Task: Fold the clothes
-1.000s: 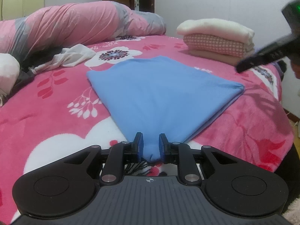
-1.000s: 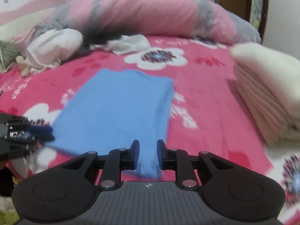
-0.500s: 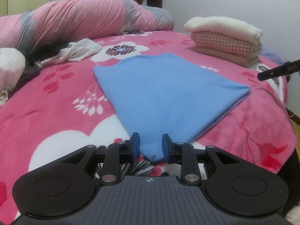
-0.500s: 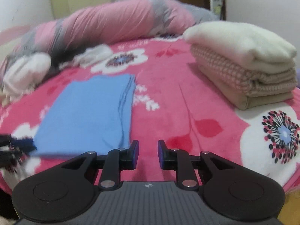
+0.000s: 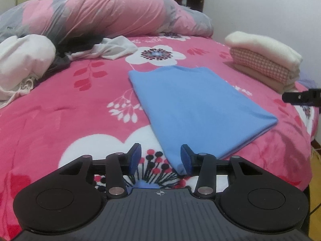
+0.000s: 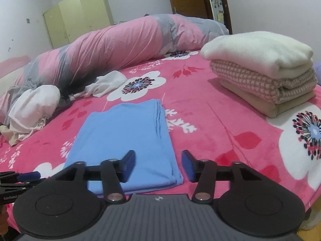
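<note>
You've got 1 folded blue garment (image 6: pixel 128 136), 1 stack of 3 folded items (image 6: pixel 266 74), 2 loose white pieces (crumpled cloth (image 6: pixel 106 85), bundle (image 6: pixel 34 108)), 1 rolled pink-grey duvet (image 6: pixel 120 44), 2 claws.

Right claw (image 6: pixel 158 166): hanging low over the near edge of the bed, its blue-padded fingers (image 6: pixel 129 165) standing wide apart and gripping nothing.
Blue garment (image 6: pixel 128 138): lying folded flat on the blanket, its near right corner sitting between the fingers.
Blanket (image 6: pixel 210 124): covering the bed, pink with white flowers.
Folded stack (image 6: pixel 264 74): resting far right, cream piece lying on a checked one, a beige one sitting beneath.
Rolled quilt (image 6: pixel 120 42): stretching along the far side, pink and grey.
White clothes (image 6: pixel 36 108): lying crumpled at the left, near the quilt.
Left claw (image 6: pixel 18 180): showing at the left edge, beside the garment's near left corner.
Wardrobe (image 6: pixel 80 18): standing against the back wall.
</note>
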`<state>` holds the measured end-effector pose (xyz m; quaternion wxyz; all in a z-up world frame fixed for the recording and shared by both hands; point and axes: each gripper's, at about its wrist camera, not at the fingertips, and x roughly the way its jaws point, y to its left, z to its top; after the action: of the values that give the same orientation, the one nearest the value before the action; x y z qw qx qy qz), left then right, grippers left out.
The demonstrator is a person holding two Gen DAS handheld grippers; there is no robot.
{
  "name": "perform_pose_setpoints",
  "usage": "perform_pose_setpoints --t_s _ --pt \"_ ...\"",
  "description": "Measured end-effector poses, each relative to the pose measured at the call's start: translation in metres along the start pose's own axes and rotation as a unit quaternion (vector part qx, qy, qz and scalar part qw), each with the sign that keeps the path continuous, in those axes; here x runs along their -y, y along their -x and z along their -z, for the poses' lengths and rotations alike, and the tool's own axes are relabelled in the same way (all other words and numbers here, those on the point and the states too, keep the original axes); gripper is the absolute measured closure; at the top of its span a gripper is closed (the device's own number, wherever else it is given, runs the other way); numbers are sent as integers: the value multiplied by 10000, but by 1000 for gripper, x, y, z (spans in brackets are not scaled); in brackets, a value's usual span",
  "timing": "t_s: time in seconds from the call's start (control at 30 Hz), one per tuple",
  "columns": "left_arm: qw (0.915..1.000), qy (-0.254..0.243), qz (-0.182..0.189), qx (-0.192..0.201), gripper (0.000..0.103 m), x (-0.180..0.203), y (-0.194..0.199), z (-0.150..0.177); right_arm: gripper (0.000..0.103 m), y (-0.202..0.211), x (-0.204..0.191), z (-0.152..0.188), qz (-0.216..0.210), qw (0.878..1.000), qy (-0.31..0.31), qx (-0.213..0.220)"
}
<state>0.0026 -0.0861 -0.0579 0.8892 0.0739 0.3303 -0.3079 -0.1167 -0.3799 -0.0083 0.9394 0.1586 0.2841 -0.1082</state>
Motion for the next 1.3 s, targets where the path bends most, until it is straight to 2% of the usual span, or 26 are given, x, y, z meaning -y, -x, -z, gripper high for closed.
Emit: perform_pose_setpoints --t_s 0.03,0.1,0.17,0.3,0.47,0.63,0.7,0.93,1.3 --pt "10000 33 -6 1 55 0 1 -1 26 1 -1 -1 14 10000 -8 11" --pt "9999 109 -13 -11 51 0 3 -2 22 4 -5 -2 25 10000 9 81" --pt "9998 206 -21 -42 47 -2 5 -4 1 6 -9 -3 63 9999 25 124" --pt "9993 350 -84 -114 38 -3 6 -4 0 11 -16 -4 97 9994 42 315" --pt "9990 357 -232 -120 29 -2 8 -3 0 8 -23 -1 174 9994 63 306" --pt "9988 361 -336 -50 16 -1 12 -3 0 8 -27 3 177 9991 138 367" --pt "9987 369 -363 -14 7 -1 13 -3 0 7 -28 4 182 9990 152 374" --pt "9982 403 -439 54 2 1 14 -3 0 6 -39 7 226 9981 498 298" --pt "9968 572 -559 18 0 1 13 -5 0 13 -44 6 168 9950 714 671"
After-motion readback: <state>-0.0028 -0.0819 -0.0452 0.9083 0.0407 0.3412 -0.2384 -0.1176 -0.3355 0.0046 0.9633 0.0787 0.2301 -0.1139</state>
